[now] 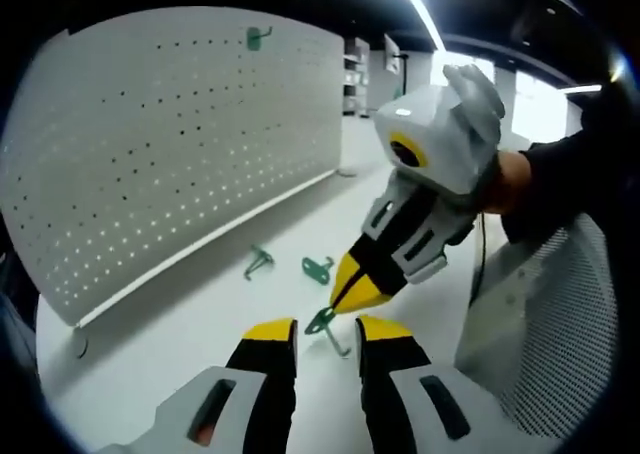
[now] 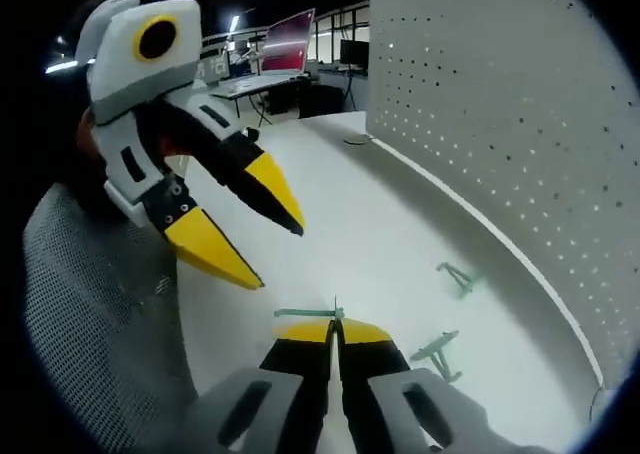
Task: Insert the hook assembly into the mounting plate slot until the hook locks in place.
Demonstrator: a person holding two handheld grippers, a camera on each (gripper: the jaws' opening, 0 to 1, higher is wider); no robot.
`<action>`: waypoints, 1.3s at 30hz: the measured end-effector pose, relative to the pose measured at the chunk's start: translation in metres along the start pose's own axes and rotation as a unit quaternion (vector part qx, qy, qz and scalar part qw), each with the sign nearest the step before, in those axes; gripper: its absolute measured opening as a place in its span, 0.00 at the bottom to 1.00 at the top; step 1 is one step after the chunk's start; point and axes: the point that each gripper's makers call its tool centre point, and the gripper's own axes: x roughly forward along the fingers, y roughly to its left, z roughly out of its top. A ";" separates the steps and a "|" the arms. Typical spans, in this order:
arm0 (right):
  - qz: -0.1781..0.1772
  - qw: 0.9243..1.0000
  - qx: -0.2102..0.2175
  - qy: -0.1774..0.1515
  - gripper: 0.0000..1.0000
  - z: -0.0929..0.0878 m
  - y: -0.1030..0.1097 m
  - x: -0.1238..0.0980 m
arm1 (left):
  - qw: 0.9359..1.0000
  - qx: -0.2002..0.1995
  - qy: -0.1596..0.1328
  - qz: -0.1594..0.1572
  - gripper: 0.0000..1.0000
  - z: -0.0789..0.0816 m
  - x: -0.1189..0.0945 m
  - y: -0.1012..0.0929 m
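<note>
Right now right gripper (image 1: 352,296) jaws clamped together on green hook (image 1: 326,326) over white table (image 1: 200,324); left gripper (image 1: 326,336) jaws spread apart, holding nothing, just beside the hook.

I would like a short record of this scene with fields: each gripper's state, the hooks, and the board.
left gripper: open, jaws apart, holding nothing
right gripper: shut on a green hook, just above the white table
loose hooks on table: two, and
pegboard: white, upright along the table's edge
hook on pegboard: one green hook near the top
</note>
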 end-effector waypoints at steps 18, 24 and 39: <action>0.077 0.995 -0.068 0.009 0.00 -0.001 0.036 0.002 | 0.983 0.158 0.091 -0.019 0.08 -0.033 0.011 -0.018; 0.085 0.994 -0.075 0.008 0.00 0.000 0.040 0.001 | 0.981 0.162 0.100 -0.028 0.05 -0.038 0.012 -0.019; 0.089 0.991 -0.102 0.007 0.00 0.002 0.044 0.000 | 0.977 0.177 0.117 -0.034 0.04 -0.046 0.012 -0.021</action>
